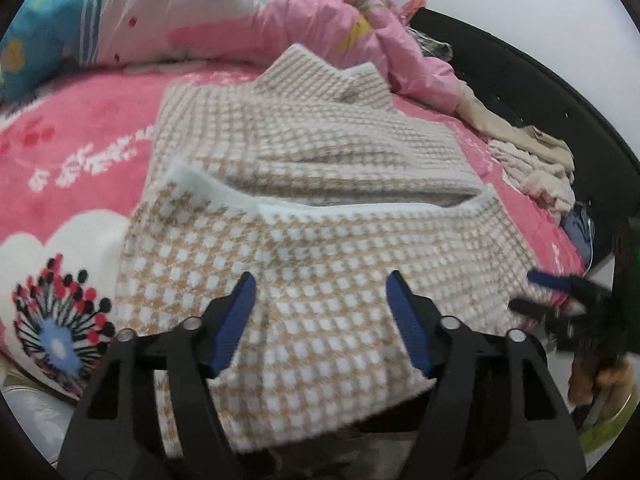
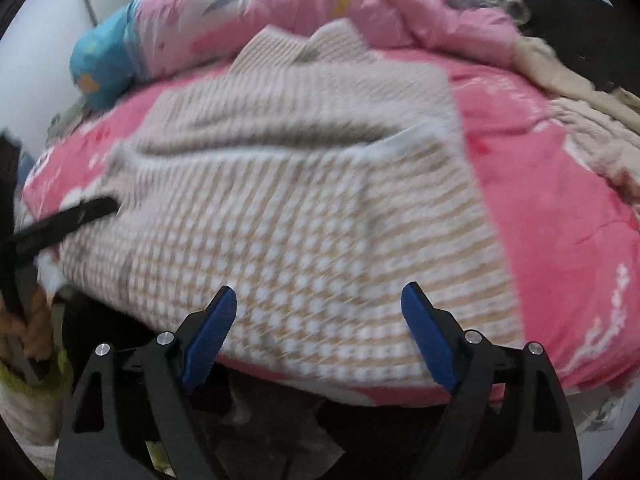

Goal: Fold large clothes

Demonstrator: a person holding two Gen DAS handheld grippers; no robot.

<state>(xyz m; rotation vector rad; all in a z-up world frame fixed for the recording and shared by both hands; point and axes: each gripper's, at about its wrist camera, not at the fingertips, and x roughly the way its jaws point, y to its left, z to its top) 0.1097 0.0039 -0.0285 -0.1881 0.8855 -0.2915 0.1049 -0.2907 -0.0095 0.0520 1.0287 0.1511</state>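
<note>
A tan-and-white checked knit sweater (image 1: 312, 184) lies on the pink bed, its near half folded up over the far half, collar at the far end. It also shows in the right wrist view (image 2: 304, 216), blurred. My left gripper (image 1: 320, 280) is open over the sweater's near hem, which hangs off the bed edge, holding nothing. My right gripper (image 2: 318, 294) is open over the near edge of the sweater, empty. The right gripper shows at the right in the left wrist view (image 1: 560, 288). The left gripper's black fingers (image 2: 76, 212) show at the left in the right wrist view.
A pink floral blanket (image 1: 80, 152) covers the bed. A rumpled pink quilt (image 1: 248, 12) and a blue pillow (image 2: 104, 68) lie at the far side. Beige clothes (image 1: 532, 168) are piled at the right by the black bed frame (image 1: 520, 80).
</note>
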